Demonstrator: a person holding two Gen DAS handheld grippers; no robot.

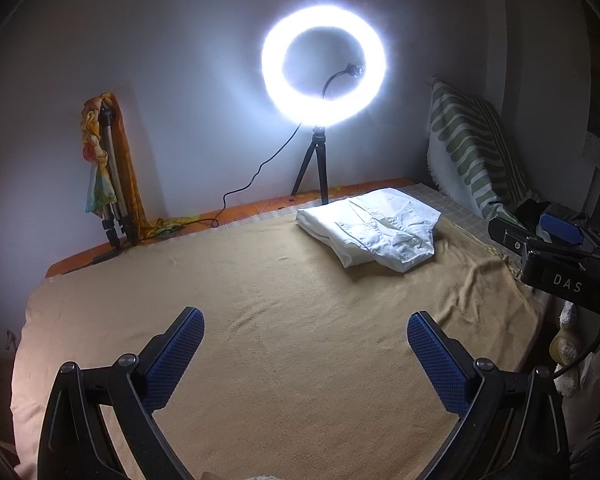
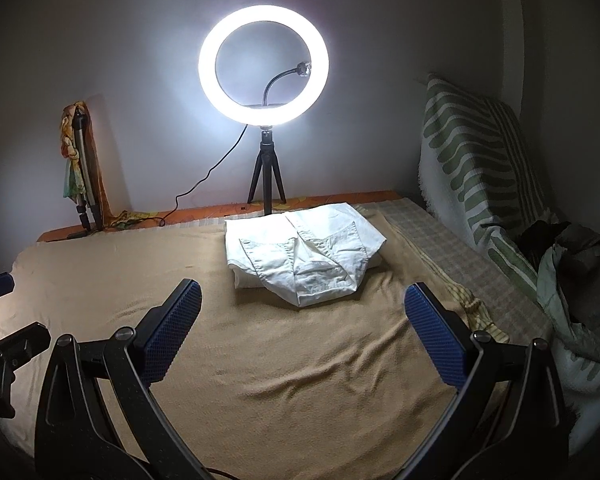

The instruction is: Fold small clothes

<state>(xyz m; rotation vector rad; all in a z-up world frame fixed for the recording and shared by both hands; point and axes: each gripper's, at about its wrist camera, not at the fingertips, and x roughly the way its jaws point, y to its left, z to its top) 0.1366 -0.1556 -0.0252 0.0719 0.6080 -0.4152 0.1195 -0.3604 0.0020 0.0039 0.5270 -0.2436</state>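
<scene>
A folded pair of white shorts lies on the tan blanket near the far side of the bed; it also shows in the right wrist view, back pockets up. My left gripper is open and empty, held above the blanket, well short of the shorts and to their left. My right gripper is open and empty, hovering just in front of the shorts. The right gripper's body shows at the right edge of the left wrist view. The left gripper's body shows at the left edge of the right wrist view.
A lit ring light on a small tripod stands behind the shorts, its cable trailing left. A folded tripod wrapped in cloth leans on the wall at far left. A green-striped pillow and dark clothes sit at right.
</scene>
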